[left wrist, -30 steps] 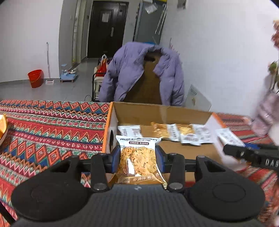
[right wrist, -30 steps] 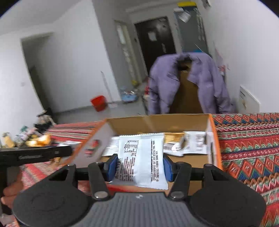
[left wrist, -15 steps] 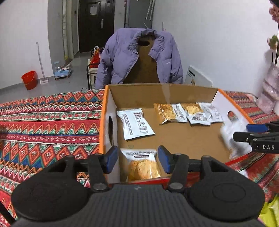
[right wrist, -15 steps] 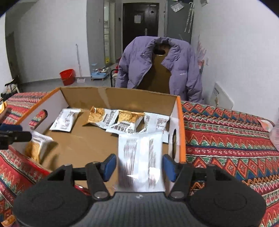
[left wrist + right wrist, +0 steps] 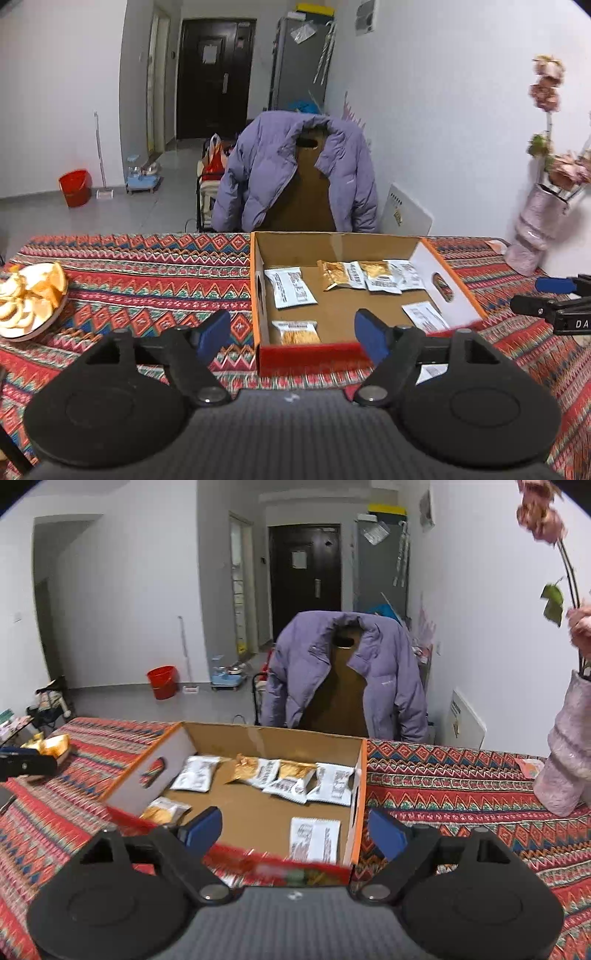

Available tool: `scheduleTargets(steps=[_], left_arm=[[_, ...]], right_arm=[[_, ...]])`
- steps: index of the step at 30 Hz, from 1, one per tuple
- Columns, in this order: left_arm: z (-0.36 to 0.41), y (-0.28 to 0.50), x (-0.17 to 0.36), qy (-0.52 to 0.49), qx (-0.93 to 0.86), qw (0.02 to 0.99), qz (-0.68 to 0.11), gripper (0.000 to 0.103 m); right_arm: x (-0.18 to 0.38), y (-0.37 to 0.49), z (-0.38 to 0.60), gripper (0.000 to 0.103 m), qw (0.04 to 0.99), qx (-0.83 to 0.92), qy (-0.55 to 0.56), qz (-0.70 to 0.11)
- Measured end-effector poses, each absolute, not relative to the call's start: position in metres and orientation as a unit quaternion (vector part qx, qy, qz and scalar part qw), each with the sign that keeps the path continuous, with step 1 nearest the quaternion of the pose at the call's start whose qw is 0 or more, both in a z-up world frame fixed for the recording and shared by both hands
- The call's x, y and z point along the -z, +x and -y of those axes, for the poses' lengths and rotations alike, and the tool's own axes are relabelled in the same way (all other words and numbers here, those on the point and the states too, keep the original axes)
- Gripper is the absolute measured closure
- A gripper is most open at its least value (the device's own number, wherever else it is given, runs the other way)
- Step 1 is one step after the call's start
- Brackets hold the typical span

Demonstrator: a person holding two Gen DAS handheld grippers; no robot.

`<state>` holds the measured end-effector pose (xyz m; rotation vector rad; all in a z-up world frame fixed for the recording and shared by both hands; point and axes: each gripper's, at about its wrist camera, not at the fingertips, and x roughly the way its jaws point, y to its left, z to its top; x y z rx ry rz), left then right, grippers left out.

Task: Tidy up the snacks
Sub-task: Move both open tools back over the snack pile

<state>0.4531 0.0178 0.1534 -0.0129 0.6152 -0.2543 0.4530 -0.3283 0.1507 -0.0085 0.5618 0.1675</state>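
Now both packets are down inside the cardboard box [image 5: 332, 243], so the step in hand is, by my reading, the retreat and the reach for the next snack. The left gripper [image 5: 291, 336] has just been opening and its blue pads [image 5: 214, 334] stand wide apart with nothing between them; the golden cracker packet [image 5: 297, 331] lies flat on the box floor in the near left corner, clear of the pads. The right gripper [image 5: 293, 829] has likewise just been opening, and it too is empty; the white packet [image 5: 314, 838] lies in the near right corner against the side wall. Five more packets sit along the far wall of the box, one white packet [image 5: 290, 288] alone at the left and an overlapping row [image 5: 369, 275] toward the right.

To do this well, lift each gripper clear of the red front wall [image 5: 310, 356] before swinging sideways, or a finger may catch the rim and drag the box across the patterned tablecloth [image 5: 147, 273]. Keep the jaws wide on the way out. More wrapped snacks seem to lie on the table's near edge, just in front of the box, partly hidden behind the grippers; I cannot tell how many. On the right, mind the pink vase [image 5: 569, 760] near the table's far right corner; on the left, the plate of orange peel [image 5: 29, 299].
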Motion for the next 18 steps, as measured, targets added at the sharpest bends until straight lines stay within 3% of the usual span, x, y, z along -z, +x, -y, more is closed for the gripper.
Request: scheduleTargets(steps=[6,8,10,18], left_arm=[[-0.026,0.373,-0.142,-0.001,0.098,0.957,-0.272,0.02],[-0.029,0.346,-0.136,0.001,0.101,0.96,-0.259,0.014],[-0.031,0.316,-0.127,0.003,0.099,0.967,-0.237,0.0],[-0.027,0.216,-0.083,0.0,0.074,0.977,-0.2,0.0]], right_arm=[[-0.148,0.38,0.329,0.006,0.961,-0.115,0.0,-0.251],[-0.142,0.353,0.329,0.004,0.963,-0.122,0.001,-0.24],[-0.132,0.328,0.33,0.003,0.965,-0.127,0.001,-0.228],[-0.093,0.224,0.326,0.0,0.98,-0.1,-0.005,-0.173]])
